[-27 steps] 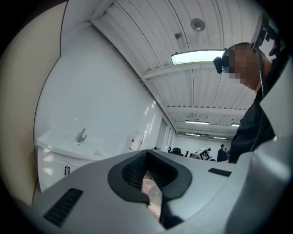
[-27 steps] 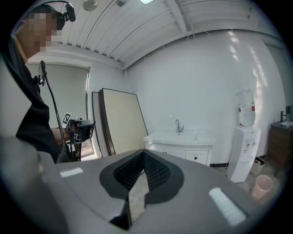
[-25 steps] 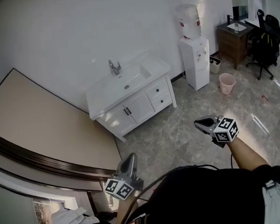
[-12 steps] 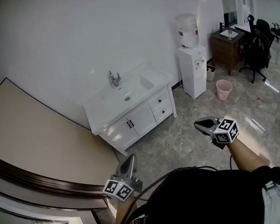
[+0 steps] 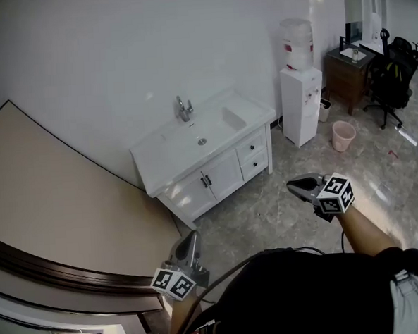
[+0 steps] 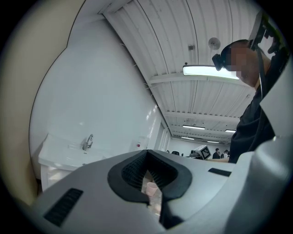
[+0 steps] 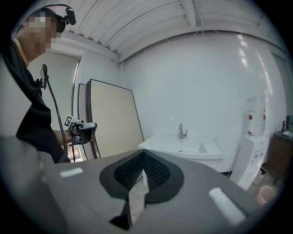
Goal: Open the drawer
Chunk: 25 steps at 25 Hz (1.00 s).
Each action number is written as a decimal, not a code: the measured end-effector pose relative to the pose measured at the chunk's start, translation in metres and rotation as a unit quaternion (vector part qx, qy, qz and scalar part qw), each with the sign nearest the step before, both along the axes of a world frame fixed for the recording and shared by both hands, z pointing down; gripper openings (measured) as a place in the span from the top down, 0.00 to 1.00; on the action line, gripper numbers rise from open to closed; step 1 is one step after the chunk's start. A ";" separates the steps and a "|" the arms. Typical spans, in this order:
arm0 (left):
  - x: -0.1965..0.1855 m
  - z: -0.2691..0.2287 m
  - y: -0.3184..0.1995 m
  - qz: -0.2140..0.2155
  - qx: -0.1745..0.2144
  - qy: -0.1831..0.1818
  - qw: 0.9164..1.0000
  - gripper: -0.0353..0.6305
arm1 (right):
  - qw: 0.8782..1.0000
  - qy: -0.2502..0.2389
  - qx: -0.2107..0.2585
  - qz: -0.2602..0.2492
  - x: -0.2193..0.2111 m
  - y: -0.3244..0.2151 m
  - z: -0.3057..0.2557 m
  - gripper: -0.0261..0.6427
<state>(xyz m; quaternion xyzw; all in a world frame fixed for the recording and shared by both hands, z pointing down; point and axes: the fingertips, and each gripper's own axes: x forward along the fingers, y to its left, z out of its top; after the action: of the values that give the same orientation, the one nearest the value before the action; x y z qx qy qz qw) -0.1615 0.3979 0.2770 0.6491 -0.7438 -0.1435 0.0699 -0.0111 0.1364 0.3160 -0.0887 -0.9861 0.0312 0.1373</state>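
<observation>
Left gripper (image 5: 193, 236): held low at the left of the head view, its marker cube nearest the person. Jaws were closed together, with nothing between them.

Right gripper (image 5: 293, 186): held out at the right of the head view on a bare forearm. Jaws met at the tips and held nothing.

Vanity (image 5: 167, 148): white, with a basin in its top, standing against the white wall (image 5: 117, 55) on the grey stone-pattern floor (image 5: 268, 208).

Faucet (image 5: 184, 108): metal, upright at the back edge of the basin.

Drawers (image 5: 253, 156): two, one above the other, at the right end of the vanity's front. Both were closed flush. Two closed doors (image 5: 208, 181) with dark handles sat to their left. Both grippers were well apart from the drawers, across open floor.

Panel (image 5: 48, 194): large, beige, dark-edged, leaning on the wall to the left of the vanity.

Dispenser (image 5: 302, 104): white, with a bottle on top, just to the right of the vanity.

Bin (image 5: 343, 135): pink, on the floor beside the dispenser.

Desk (image 5: 345, 66): dark wood, in the far right corner, with a black chair (image 5: 394, 74) next to it.

In the right gripper view, the left gripper (image 7: 82, 132) showed in front of the panel (image 7: 112, 119), with the vanity (image 7: 183, 146) straight ahead.
</observation>
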 end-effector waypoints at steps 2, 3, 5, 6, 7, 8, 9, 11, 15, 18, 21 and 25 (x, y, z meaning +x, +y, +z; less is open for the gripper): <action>-0.015 0.004 0.001 -0.004 0.000 0.004 1.000 0.94 | 1.000 0.004 0.001 -0.004 -0.016 0.000 0.003 0.97; -0.021 0.006 0.000 -0.005 -0.001 0.006 1.000 0.95 | 1.000 0.005 0.000 -0.006 -0.023 -0.002 0.004 0.97; -0.032 0.009 -0.007 -0.006 -0.002 0.008 1.000 0.94 | 1.000 0.006 -0.003 -0.008 -0.037 -0.009 0.006 0.97; -0.038 0.011 -0.011 -0.006 -0.002 0.009 1.000 0.94 | 1.000 0.007 -0.005 -0.009 -0.044 -0.014 0.007 0.97; -0.043 0.013 -0.017 -0.007 -0.001 0.010 1.000 0.94 | 1.000 0.007 -0.007 -0.012 -0.050 -0.021 0.007 0.97; -0.047 0.015 -0.024 -0.007 -0.001 0.011 1.000 0.94 | 1.000 0.006 -0.009 -0.015 -0.057 -0.027 0.008 0.97; -0.051 0.014 -0.032 -0.008 -0.003 0.010 1.000 0.94 | 1.000 0.005 -0.011 -0.019 -0.064 -0.035 0.008 0.97; -0.058 0.012 -0.049 -0.015 -0.009 0.007 1.000 0.94 | 0.999 0.002 -0.016 -0.029 -0.078 -0.050 0.012 0.97; -0.080 0.012 -0.088 -0.042 -0.015 0.004 0.999 0.95 | 0.999 -0.002 -0.018 -0.050 -0.112 -0.095 0.023 0.97; -0.088 0.000 -0.126 -0.061 -0.014 0.000 0.998 0.94 | 0.997 -0.002 -0.021 -0.068 -0.136 -0.139 0.018 0.97; -0.099 -0.005 -0.158 -0.080 -0.010 -0.004 0.997 0.94 | 0.996 -0.012 -0.018 -0.090 -0.160 -0.174 0.007 0.97; -0.107 -0.009 -0.200 -0.100 -0.009 -0.002 0.995 0.94 | 0.993 -0.017 -0.012 -0.116 -0.184 -0.216 0.001 0.97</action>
<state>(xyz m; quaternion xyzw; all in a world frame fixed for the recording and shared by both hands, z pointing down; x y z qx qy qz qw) -0.2686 0.1982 0.2681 0.5709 -0.8065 -0.1418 0.0594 -0.1955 -0.0793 0.3170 -0.2051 -0.9707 0.0255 0.1225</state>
